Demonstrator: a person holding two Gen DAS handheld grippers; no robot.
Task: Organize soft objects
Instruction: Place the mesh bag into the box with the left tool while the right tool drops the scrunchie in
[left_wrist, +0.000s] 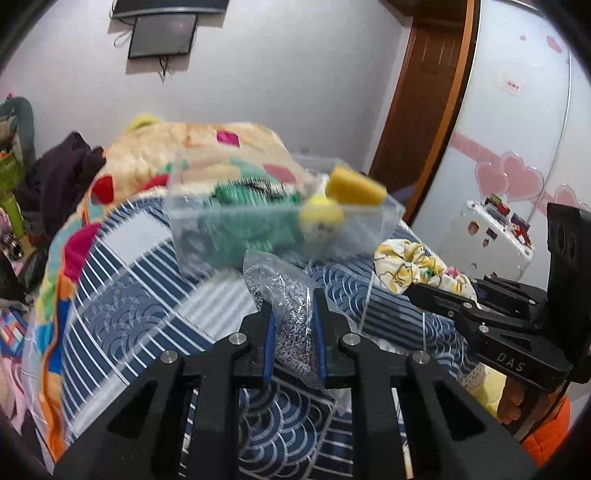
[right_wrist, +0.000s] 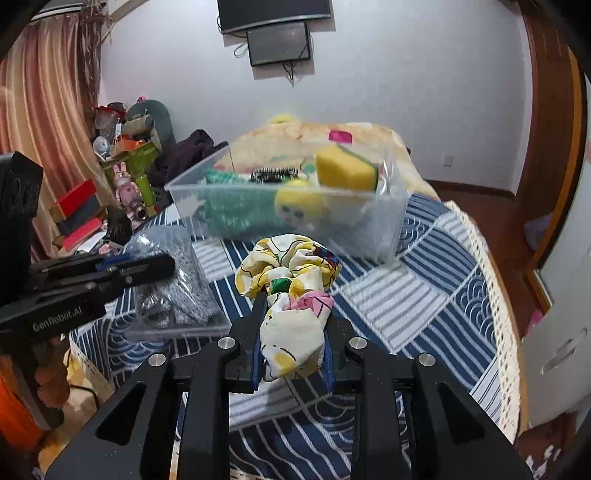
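Clear bin (right_wrist: 373, 236) holds one sponge (right_wrist: 345, 168); two hand-held grippers pinch one bagged cloth (left_wrist: 291, 314), one scrunchie (right_wrist: 291, 295).

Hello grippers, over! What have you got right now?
Left gripper shut on bagged grey cloth. Right gripper shut on printed scrunchie. Clear bin ahead, path open.

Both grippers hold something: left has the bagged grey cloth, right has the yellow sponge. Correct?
Not quite. The right gripper holds the floral scrunchie, per the right wrist view; the sponge sits in the clear bin. The left gripper does hold the bagged cloth.
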